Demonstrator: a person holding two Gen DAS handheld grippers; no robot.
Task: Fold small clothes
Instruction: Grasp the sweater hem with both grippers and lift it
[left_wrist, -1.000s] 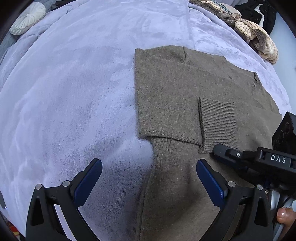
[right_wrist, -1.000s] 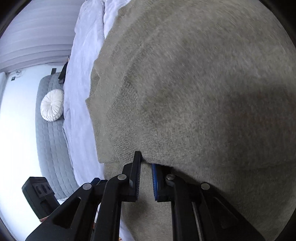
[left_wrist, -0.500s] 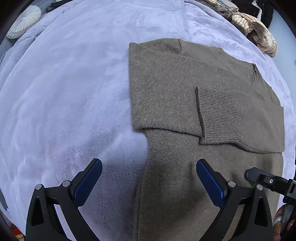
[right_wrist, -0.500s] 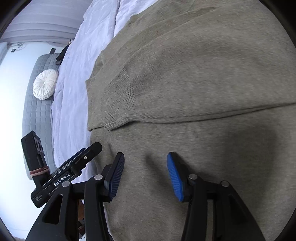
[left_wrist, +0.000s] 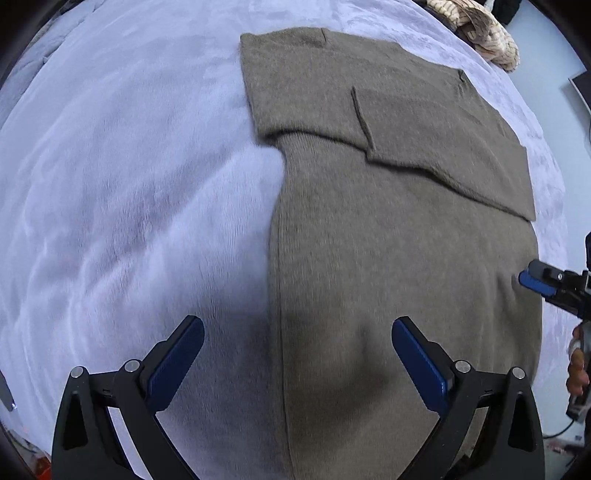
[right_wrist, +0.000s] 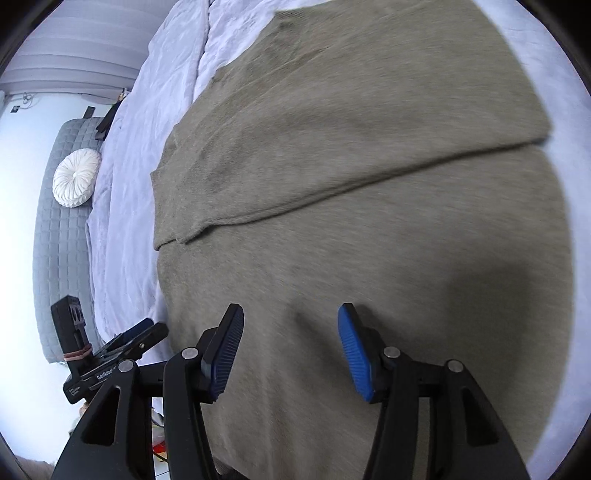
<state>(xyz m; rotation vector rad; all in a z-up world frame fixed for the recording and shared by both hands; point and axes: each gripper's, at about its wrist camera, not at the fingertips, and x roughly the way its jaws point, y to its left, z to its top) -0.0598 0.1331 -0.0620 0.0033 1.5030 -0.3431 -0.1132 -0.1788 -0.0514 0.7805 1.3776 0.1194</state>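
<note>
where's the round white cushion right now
The round white cushion shows only in the right wrist view, far left, resting on the grey quilted headboard beside the lilac blanket, well away from the olive sweater.

Olive-brown knitted sweaters (left_wrist: 388, 240): one
Lilac plush blankets (left_wrist: 129, 184): one
Round white pleated cushions (right_wrist: 77, 177): one
Black two-finger grippers with blue pads: two, left gripper (left_wrist: 297, 363), right gripper (right_wrist: 290, 350)
Beige striped knit garments (left_wrist: 480, 33): one

Both wrist cameras look steeply down from close above the bed, the left one more steeply. They share the olive sweater (left_wrist: 388, 240), and each catches the other gripper at its edge.
</note>
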